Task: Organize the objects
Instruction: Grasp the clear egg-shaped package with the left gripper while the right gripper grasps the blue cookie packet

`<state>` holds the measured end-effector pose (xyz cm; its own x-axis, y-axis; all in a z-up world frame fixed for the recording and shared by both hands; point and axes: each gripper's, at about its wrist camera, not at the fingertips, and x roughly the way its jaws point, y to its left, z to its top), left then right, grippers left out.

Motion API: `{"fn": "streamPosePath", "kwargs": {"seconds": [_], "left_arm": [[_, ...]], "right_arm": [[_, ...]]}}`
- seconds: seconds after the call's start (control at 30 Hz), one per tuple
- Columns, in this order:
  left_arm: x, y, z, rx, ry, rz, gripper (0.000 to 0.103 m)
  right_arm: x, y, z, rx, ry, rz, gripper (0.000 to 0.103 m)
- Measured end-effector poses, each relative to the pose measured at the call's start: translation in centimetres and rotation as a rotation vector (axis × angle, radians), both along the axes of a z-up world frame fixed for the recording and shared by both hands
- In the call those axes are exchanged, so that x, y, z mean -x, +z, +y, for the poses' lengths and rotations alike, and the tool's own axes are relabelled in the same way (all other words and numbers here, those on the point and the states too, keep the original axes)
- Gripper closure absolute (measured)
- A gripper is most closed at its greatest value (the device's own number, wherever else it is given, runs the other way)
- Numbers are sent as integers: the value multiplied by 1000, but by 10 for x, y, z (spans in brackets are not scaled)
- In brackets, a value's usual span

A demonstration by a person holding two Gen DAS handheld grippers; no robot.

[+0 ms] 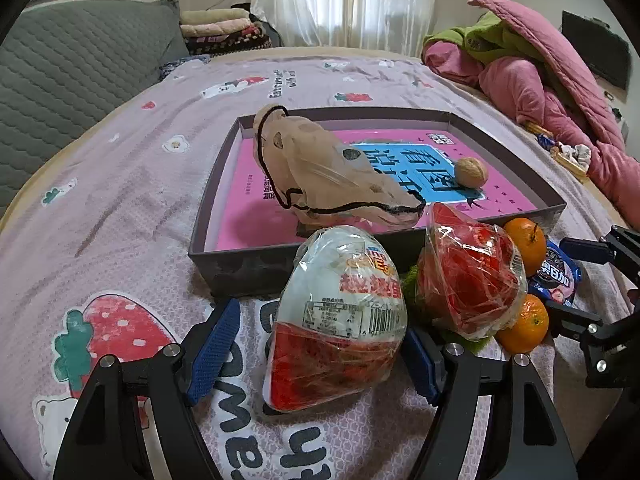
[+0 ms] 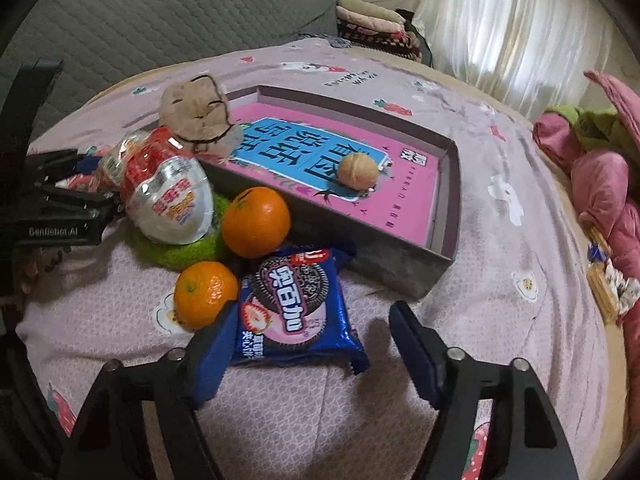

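Observation:
My left gripper [image 1: 320, 354] stands open on the bedsheet with a plastic-wrapped white and red toy egg [image 1: 336, 320] between its blue pads; the left pad is clear of it. A second wrapped red egg [image 1: 468, 272] rests on a green pad [image 2: 180, 252]. My right gripper [image 2: 314, 354] is open around a blue cookie pack [image 2: 296, 308], its right pad apart from the wrapper. Two oranges [image 2: 256, 222] [image 2: 206, 294] lie beside the pack. The grey box [image 1: 248, 264] holds a pink book [image 1: 500, 196], a walnut [image 1: 471, 173] and a beige drawstring pouch [image 1: 320, 168].
All this lies on a bed with a pink strawberry-print sheet [image 1: 120, 200]. A heap of pink and green bedding [image 1: 532, 72] fills the right side. A grey quilted cushion [image 1: 72, 64] stands at the left, with folded blankets [image 1: 224, 28] and a curtain behind.

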<state>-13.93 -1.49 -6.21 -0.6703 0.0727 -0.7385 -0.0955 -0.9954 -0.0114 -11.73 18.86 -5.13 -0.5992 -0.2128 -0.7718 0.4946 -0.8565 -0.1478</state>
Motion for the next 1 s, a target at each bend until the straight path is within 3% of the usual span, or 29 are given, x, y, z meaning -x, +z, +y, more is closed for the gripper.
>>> {"fn": "streamPosePath", "kwargs": {"seconds": [0.07,0.13,0.23,0.43,0.53,0.6,1.0], "left_arm": [[2,-2,1,2,1,-5,26],[4,-3,1,-2,2,-6,26],[5,-3,1,-2,2,-7,26],[8,-4,0,-21,1,-6,27],[9,-4,1,-37,-11,-4,37],[9,-3,3,-35,-23,0,51],[-13,12,8,-40,-65,53,52]], "right_arm": [[-1,-1,-4,-1,22,4,45],[-1,-6,-10,-39,23,8,47],[3,-11,-15,-67,27,7,48],[3,-7,-10,-27,15,7,51],[3,-6,-9,-18,8,5,51],[2,-5,-7,-1,0,-4,51],[-24,9,-1,95,9,3,51]]}}
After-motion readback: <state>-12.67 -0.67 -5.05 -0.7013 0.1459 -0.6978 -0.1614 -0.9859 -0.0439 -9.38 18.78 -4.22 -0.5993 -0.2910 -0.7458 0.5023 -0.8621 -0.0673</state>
